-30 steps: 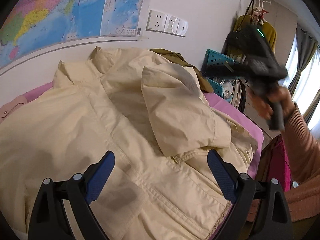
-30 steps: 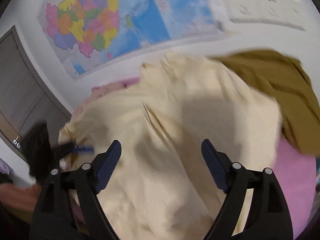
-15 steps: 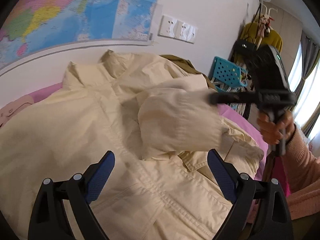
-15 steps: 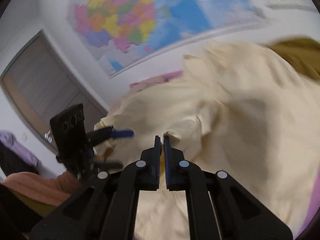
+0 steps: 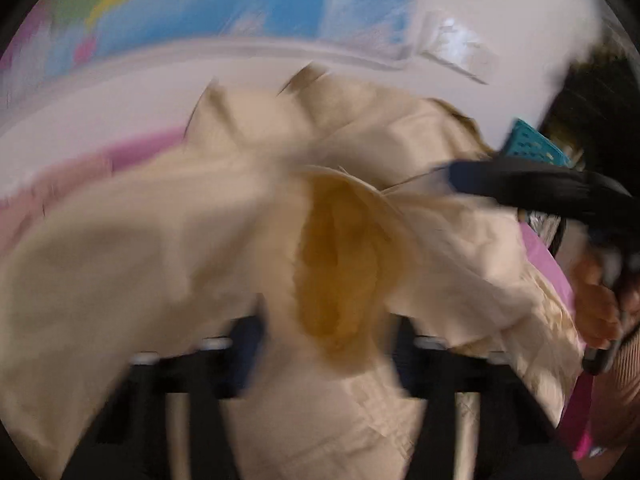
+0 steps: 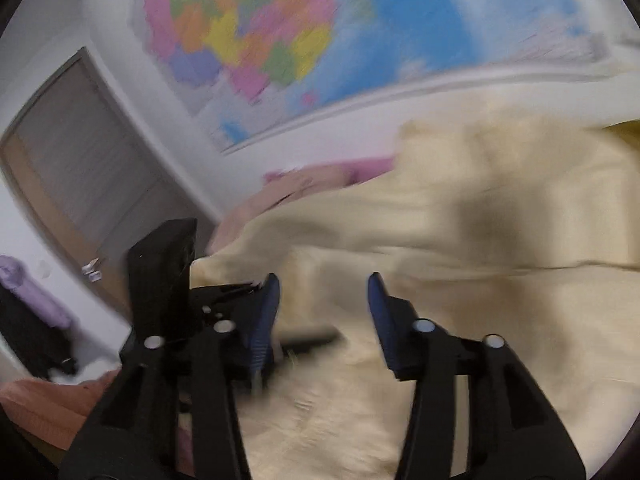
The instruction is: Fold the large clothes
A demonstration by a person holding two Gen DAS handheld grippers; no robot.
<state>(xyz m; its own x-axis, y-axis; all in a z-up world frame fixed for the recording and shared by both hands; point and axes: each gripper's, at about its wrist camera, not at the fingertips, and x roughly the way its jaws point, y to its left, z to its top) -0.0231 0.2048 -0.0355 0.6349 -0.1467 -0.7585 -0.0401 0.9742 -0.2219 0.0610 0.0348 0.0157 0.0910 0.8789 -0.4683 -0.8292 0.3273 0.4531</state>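
Cream jacket [image 5: 168, 248] fabric is bunching up between the fingers of the left gripper [image 5: 324, 332], whose jaws have just been closing; a raised fold showing the mustard-coloured lining [image 5: 340, 272] is standing in the gap, but the blur is hiding whether the pads are pressing on it. In the right wrist view, the right gripper [image 6: 322, 308] is hovering over the near part of the same jacket with its jaws partly apart, having just been opening, and nothing is sitting between its blue pads [image 6: 264, 320]. From the left wrist view that right gripper is reaching in from the right, its tip lying at the jacket's far right part, with the person's hand [image 5: 596, 296] gripping its handle. The jacket is spreading across the pink bed cover [image 5: 548, 256], running from near to far toward the white wall. A coloured map [image 6: 304, 36] is hanging on that wall, and a grey door [image 6: 76, 176] is standing at the far left.
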